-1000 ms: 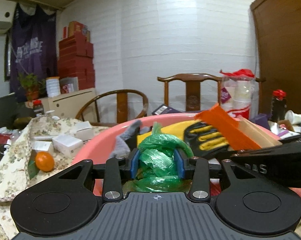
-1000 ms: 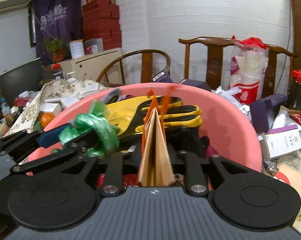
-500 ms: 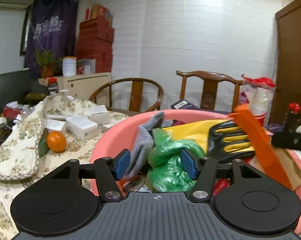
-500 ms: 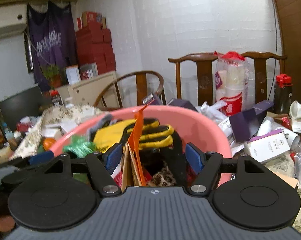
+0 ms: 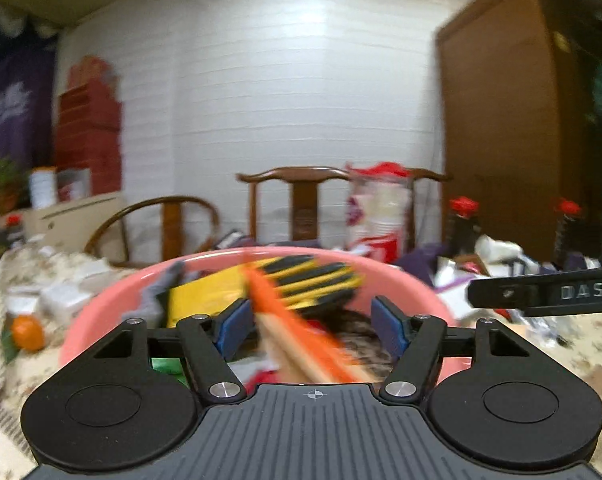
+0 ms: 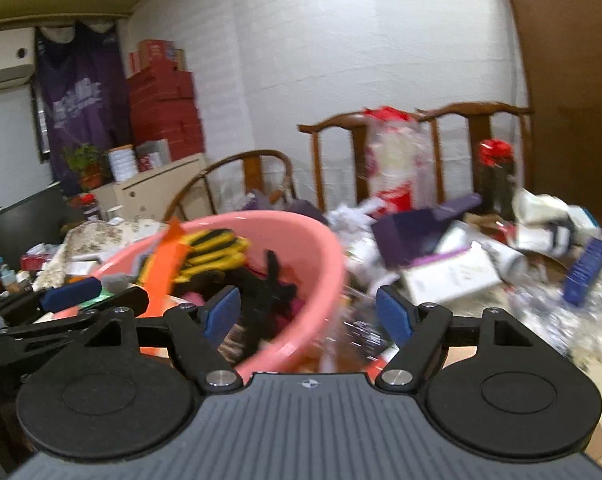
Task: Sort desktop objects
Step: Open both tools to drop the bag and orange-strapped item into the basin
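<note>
Your left gripper [image 5: 312,326] and right gripper [image 6: 308,316] have just been opening and now stand spread, pinching nothing. The orange paper bag [image 5: 297,332] lies tilted in the pink basin [image 5: 101,312]; beyond the basin's right rim, boxes [image 6: 449,276] lie nearer your right gripper.

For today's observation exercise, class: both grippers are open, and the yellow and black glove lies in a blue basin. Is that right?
One detail is wrong: the basin is pink, not blue, as the left wrist view shows. The left gripper and right gripper are open, and the yellow and black glove lies in it.
</note>
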Demonstrator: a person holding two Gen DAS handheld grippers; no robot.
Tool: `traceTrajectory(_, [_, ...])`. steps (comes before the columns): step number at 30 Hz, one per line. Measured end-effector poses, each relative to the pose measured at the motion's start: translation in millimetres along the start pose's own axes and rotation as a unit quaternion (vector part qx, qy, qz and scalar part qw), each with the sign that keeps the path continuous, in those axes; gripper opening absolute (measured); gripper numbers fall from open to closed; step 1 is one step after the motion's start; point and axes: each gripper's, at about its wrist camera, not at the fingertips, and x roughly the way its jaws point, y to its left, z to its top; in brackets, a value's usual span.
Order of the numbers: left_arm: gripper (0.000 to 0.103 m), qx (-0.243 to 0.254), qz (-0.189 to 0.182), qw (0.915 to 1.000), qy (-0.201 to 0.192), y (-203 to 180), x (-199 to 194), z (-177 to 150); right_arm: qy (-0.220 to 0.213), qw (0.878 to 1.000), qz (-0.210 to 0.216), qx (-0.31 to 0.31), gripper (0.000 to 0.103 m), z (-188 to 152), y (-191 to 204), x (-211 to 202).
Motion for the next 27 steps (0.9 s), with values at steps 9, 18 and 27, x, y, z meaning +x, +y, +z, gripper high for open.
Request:
traceTrajectory(9, [0.077, -0.147, 0.034, 0.979, 0.137, 70, 60, -12, 0.009, 1.0, 0.007, 0.014, 0.078, -13, -24, -7])
traceTrajectory(18, [0.087, -0.114, 0.027, 0.9909, 0.066, 78, 3, -7, 0.032, 0.996, 0.075, -0.045, 0.079, -11, 37, 8])
traceTrajectory(27, [0.094, -0.019, 0.078, 0.9954, 0.053, 79, -33, -15, 0.051, 0.988, 0.088, -0.116, 0.078, -3, 102, 36])
